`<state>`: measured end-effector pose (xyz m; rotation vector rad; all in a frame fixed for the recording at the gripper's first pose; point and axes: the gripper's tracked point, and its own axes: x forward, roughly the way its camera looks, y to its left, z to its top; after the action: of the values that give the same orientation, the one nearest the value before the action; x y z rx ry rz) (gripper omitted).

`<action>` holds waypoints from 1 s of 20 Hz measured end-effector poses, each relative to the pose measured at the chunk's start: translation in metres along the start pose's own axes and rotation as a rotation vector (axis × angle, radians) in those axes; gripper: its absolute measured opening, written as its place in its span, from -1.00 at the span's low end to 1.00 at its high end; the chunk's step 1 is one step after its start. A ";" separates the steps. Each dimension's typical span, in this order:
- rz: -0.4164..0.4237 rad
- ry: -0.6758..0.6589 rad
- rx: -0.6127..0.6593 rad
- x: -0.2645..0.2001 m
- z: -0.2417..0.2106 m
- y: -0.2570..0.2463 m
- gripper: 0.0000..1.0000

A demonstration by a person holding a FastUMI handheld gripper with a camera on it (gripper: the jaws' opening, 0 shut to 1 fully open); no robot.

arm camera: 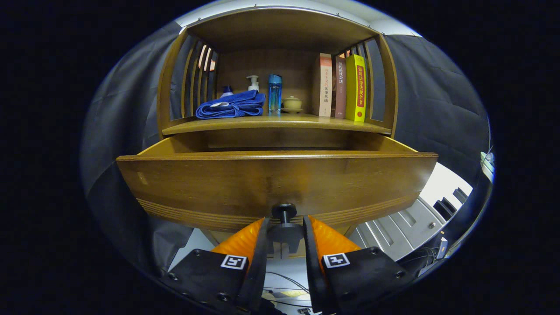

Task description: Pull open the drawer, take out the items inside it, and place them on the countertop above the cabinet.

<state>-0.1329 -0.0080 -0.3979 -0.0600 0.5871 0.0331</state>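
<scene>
Drawer (pixel 275 183) out, mid-frame — tongs (pixel 284 227) slightly parted around the knob (pixel 284 213), grip unclear. Best to let go, then reach inside from above.

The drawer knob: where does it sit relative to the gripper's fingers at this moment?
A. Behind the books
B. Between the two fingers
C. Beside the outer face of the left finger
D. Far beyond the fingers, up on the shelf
B: the drawer knob sits in the gap between the fingers of the gripper, on the front of the pulled-out drawer.
</scene>
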 end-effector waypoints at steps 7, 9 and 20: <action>0.004 0.003 0.009 -0.002 -0.002 0.000 -0.05; -0.017 -0.011 0.010 -0.004 0.003 -0.005 0.10; -0.038 -0.092 0.050 -0.033 0.075 -0.015 0.98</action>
<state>-0.1182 -0.0184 -0.3170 -0.0208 0.4947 -0.0153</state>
